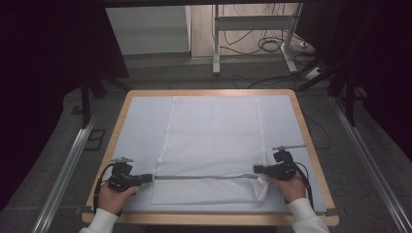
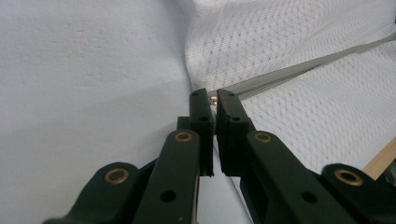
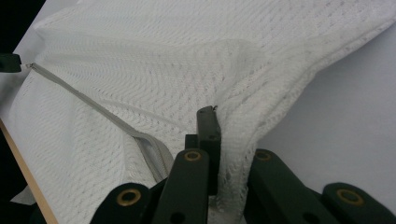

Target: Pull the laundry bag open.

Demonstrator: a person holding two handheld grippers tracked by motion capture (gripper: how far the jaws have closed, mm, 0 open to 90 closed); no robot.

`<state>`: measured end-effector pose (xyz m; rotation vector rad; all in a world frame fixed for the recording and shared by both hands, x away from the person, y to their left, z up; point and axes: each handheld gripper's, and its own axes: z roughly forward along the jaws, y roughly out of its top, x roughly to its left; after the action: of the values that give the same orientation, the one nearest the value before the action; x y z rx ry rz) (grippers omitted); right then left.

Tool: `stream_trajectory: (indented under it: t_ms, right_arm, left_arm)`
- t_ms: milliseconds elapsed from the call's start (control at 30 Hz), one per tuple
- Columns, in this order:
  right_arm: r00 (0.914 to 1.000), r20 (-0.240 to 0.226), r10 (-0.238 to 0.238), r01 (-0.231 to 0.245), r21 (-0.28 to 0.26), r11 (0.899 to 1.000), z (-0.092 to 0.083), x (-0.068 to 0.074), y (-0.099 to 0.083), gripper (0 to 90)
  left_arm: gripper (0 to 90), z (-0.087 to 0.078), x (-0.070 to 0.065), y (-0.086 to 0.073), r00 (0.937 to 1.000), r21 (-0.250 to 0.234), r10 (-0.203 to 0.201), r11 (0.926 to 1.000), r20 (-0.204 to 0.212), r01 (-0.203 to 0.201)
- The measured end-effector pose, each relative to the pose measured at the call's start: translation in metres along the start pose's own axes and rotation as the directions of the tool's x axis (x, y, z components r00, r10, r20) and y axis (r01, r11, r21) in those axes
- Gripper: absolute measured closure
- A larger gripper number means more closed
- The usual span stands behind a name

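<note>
Fingers of both grippers — left gripper [image 1: 145, 177], right gripper [image 1: 256, 169] — pinch mesh bag [image 1: 214, 141].

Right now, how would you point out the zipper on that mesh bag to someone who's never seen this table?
On the table lies a white mesh bag. Near its front end, a thin grey zipper runs straight across between the left gripper and right gripper, the only grey line on white.

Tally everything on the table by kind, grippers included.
White mesh laundry bag: 1
Grey zipper across the bag: 1
Grippers: 2, the left gripper and the right gripper
Pale blue table mat: 1
Total: 5
</note>
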<state>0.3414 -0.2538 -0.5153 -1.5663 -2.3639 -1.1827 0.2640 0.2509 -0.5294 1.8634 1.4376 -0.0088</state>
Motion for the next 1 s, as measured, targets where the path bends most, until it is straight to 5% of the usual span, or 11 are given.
stream_trajectory:
  t_ms: [233,367,533,633,833,933,1000]
  right_arm:
    - [0.9999,-0.011,-0.001,0.001,-0.012,1.000,-0.002,-0.001,0.000,85.6]
    - [0.9996,0.023,-0.017,0.018,-0.021,1.000,-0.004,-0.002,0.000,63.6]
    - [0.9975,0.047,-0.052,0.056,-0.083,0.995,-0.014,0.001,0.000,40.6]
    - [0.9931,0.065,-0.098,0.106,-0.135,0.985,-0.022,0.002,-0.002,32.3]
    - [0.9708,0.167,-0.172,0.204,-0.200,0.958,-0.034,-0.005,-0.005,27.8]
    - [0.9638,0.205,-0.170,0.212,-0.202,0.956,-0.039,-0.015,-0.007,26.2]
    - [0.9596,0.227,-0.166,0.213,-0.201,0.956,-0.042,-0.021,-0.010,25.9]
  left_arm:
    - [86.0,0.001,-0.006,0.000,0.9991,-0.010,0.042,0.9991,-0.011,-0.042]
    - [78.0,-0.002,-0.011,0.001,0.9966,-0.066,0.076,0.9948,-0.030,-0.078]
    - [61.7,-0.007,-0.020,0.002,0.9863,-0.181,0.157,0.9698,-0.052,-0.164]
    - [47.7,-0.006,-0.021,0.004,0.9841,-0.207,0.167,0.9625,-0.059,-0.176]
    - [35.5,-0.001,-0.007,0.014,0.9816,-0.200,0.140,0.9660,-0.130,-0.164]
    - [34.2,0.003,0.007,0.024,0.9791,-0.195,0.115,0.9697,-0.167,-0.147]
    - [33.7,0.006,0.013,0.028,0.9833,-0.195,0.097,0.9726,-0.154,-0.126]
